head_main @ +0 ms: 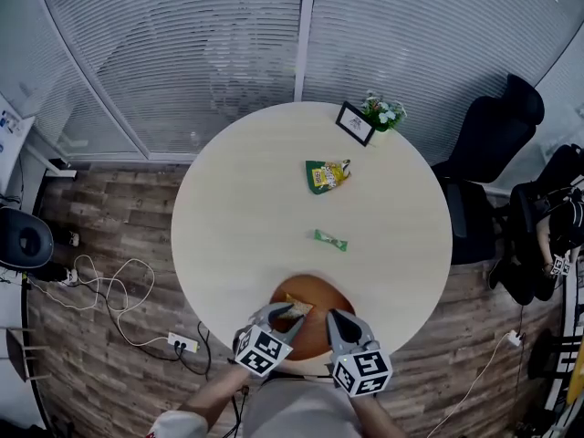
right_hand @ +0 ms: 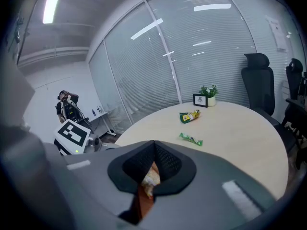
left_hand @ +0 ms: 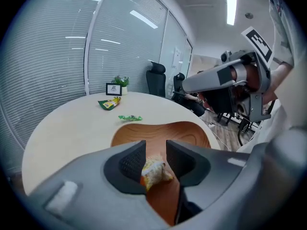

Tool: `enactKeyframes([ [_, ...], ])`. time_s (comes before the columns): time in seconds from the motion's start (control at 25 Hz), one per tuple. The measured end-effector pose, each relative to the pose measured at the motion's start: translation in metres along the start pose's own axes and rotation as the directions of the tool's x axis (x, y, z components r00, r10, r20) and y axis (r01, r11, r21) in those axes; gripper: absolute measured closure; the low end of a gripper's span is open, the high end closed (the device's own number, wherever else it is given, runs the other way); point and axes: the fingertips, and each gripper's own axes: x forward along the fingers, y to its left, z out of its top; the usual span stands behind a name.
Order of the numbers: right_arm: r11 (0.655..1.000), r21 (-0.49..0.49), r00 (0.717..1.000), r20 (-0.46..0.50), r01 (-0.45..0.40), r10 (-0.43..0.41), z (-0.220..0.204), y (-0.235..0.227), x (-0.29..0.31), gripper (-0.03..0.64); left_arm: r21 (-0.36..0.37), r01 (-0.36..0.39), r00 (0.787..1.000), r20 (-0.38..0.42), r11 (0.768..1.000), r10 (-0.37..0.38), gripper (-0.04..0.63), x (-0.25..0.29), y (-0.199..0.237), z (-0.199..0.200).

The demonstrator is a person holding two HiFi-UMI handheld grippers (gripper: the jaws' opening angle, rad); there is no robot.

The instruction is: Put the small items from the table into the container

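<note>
A wooden bowl [head_main: 321, 334] sits at the table's near edge. An orange and yellow snack packet [head_main: 296, 307] lies in it. My left gripper [head_main: 281, 318] is over the bowl's left side, open, with the packet [left_hand: 154, 172] between its fingers; the packet leans on the left pad and stands clear of the right one. My right gripper [head_main: 341, 323] hangs over the bowl's right side, and its pads meet at the tips [right_hand: 154, 146]; the packet [right_hand: 150, 178] shows below them, beyond the jaws. Further out on the table lie a small green packet [head_main: 330, 240] and a green and yellow packet [head_main: 327, 174].
The round pale table [head_main: 237, 217] carries a framed picture [head_main: 354, 122] and a small potted plant [head_main: 383, 110] at its far edge. Black office chairs [head_main: 493, 140] stand to the right. Cables and a power strip [head_main: 181, 341] lie on the wooden floor at the left.
</note>
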Motion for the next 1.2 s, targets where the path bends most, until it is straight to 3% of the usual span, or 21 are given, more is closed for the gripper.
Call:
enactKeyframes([
  [0.36, 1.000, -0.001, 1.000, 0.003, -0.010, 0.010, 0.006, -0.001, 0.007, 0.614, -0.028, -0.086, 0.991, 0.101, 0.996, 0.088, 0.489, -0.011, 0.031, 0.030],
  [0.44, 1.000, -0.001, 1.000, 0.005, -0.012, 0.012, 0.008, -0.001, 0.010, 0.614, -0.027, -0.130, 0.981, 0.139, 0.991, 0.133, 0.597, -0.016, 0.044, 0.041],
  [0.72, 1.000, -0.002, 1.000, -0.002, -0.013, 0.013, 0.010, -0.001, 0.014, 0.614, -0.035, -0.212, 0.942, 0.260, 0.977, 0.214, 0.601, -0.031, 0.073, 0.079],
  [1.2, 1.000, 0.004, 1.000, 0.004, 0.004, -0.004, 0.022, -0.014, 0.032, 0.614, -0.018, -0.161, 0.953, 0.259, 0.987, 0.160, 0.601, -0.012, 0.090, 0.094],
])
